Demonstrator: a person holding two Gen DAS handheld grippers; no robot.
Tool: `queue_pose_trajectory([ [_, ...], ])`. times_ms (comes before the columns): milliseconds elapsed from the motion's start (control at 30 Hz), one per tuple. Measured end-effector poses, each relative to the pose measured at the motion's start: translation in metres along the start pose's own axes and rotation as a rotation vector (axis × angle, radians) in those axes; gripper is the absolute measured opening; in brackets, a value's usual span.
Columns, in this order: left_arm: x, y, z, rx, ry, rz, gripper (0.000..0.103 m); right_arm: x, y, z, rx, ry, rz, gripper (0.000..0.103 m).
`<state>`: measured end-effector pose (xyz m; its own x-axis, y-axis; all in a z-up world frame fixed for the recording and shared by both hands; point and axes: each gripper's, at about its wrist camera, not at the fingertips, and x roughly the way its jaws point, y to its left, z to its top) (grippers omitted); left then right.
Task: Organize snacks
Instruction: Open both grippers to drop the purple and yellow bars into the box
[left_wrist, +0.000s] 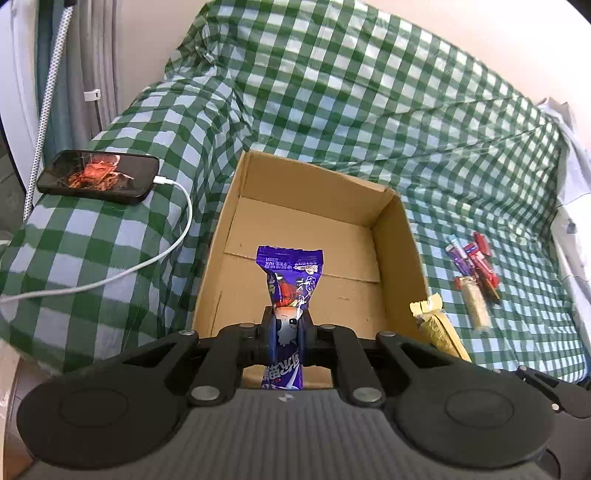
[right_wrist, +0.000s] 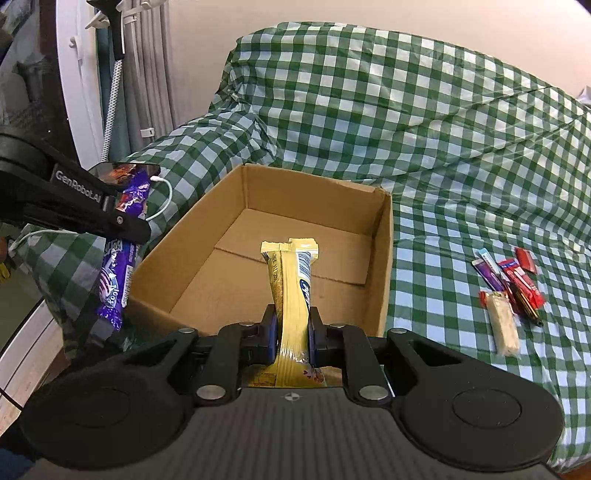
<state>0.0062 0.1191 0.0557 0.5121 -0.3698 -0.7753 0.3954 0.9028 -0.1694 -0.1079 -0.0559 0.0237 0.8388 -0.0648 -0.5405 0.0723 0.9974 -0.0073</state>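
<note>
My left gripper (left_wrist: 287, 320) is shut on a purple snack packet (left_wrist: 290, 280) and holds it over the near edge of an open, empty cardboard box (left_wrist: 399, 243). My right gripper (right_wrist: 291, 325) is shut on a yellow snack bar (right_wrist: 293, 284) and holds it over the near edge of the same box (right_wrist: 384, 251). The left gripper with the purple packet (right_wrist: 118, 273) shows at the left of the right wrist view. The yellow bar (left_wrist: 437, 328) shows at the box's right in the left wrist view. Several small snacks (right_wrist: 511, 291) lie in a pile on the cloth right of the box.
A green checked cloth (left_wrist: 369, 110) covers the surface and rises behind the box. A phone (left_wrist: 98, 176) with a white charging cable (left_wrist: 147, 262) lies on a covered mound left of the box. The snack pile also shows in the left wrist view (left_wrist: 474, 273).
</note>
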Motion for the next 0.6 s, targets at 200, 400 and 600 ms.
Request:
queue_pose_trajectory([
  [200, 0.034, -0.004, 0.017, 0.016, 0.041, 0.031, 0.011, 0.036, -0.016, 0.016, 0.011, 0.017, 0.008, 0.016],
  [400, 0.069, -0.008, 0.028, 0.027, 0.077, 0.049, 0.011, 0.069, -0.033, 0.024, 0.022, 0.043, 0.019, 0.016],
  [600, 0.100, -0.014, 0.035, 0.044, 0.108, 0.067, 0.011, 0.101, -0.041, 0.030, 0.048, 0.067, 0.025, 0.016],
])
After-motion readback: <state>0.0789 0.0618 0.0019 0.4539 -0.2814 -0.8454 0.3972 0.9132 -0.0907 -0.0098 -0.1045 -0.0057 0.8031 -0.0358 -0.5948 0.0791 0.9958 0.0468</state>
